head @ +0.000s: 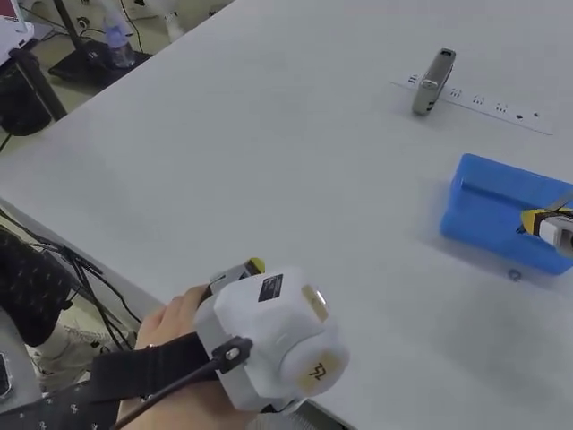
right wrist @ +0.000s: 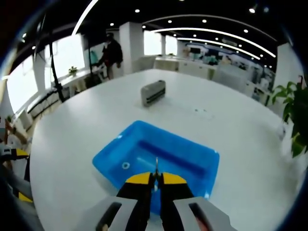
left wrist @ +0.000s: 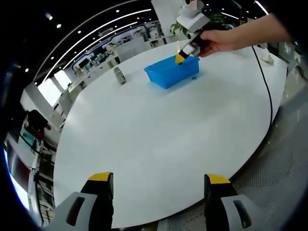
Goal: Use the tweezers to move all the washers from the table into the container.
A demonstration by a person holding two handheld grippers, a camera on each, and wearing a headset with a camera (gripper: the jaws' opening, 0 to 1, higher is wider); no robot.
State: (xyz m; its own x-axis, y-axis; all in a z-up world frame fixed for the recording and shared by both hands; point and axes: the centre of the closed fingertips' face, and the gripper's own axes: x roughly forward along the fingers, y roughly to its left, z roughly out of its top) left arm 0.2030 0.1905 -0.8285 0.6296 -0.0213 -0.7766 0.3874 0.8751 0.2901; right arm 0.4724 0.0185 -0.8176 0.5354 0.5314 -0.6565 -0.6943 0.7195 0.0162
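My right gripper (right wrist: 155,182) is pressed together on the tweezers (right wrist: 156,167). Their thin tip pokes out past the yellow jaw ends and hangs over the blue container (right wrist: 178,139). One washer (right wrist: 126,165) lies against the blue, close to the container's left wall. In the head view this gripper reaches in from the right edge above the container, and a small ring (head: 515,275) sits on the surface (head: 269,161) just beside the container's near wall.

My left gripper (left wrist: 159,192) has its jaws spread wide with nothing between them. It is held in my left hand (head: 166,327) at the near edge of the surface, well apart from the container.

Farther out, beyond the container, a grey block (head: 434,81) stands on the surface. Next to it is a short row of tiny washers (head: 474,100), too small to count with any certainty.
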